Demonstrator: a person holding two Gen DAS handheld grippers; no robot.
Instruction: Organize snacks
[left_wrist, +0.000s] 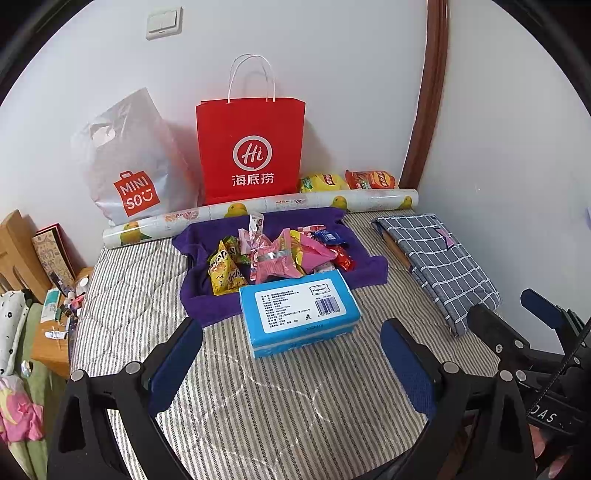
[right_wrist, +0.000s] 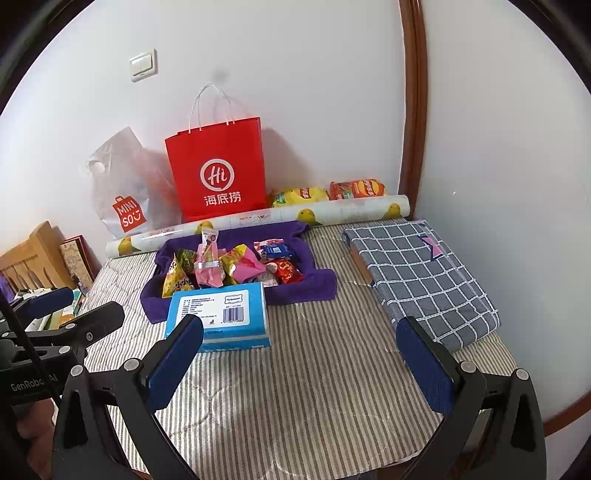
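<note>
Both claws hang wide apart and empty above the striped bed (left_wrist: 295, 413), the left claw (left_wrist: 291, 365) near the front and the right claw (right_wrist: 299, 365) just beside it. The snack packets (left_wrist: 280, 254) lie in a loose heap on a purple towel (left_wrist: 207, 302) in the middle of the bed, and a blue tissue pack (left_wrist: 299, 314) lies right in front of the heap, touching the towel.

The first risk, I think, is this tissue pack: it blocks the straight way to the snacks, so a low reach could push it into the heap. The packets overlap each other (some stand tilted), so a claw may take two at once or slip on the smooth foil. The towel is soft and folded, and a fingertip could catch it and drag everything. The red paper bag (left_wrist: 251, 147) stands against the wall and could tip if bumped.
</note>
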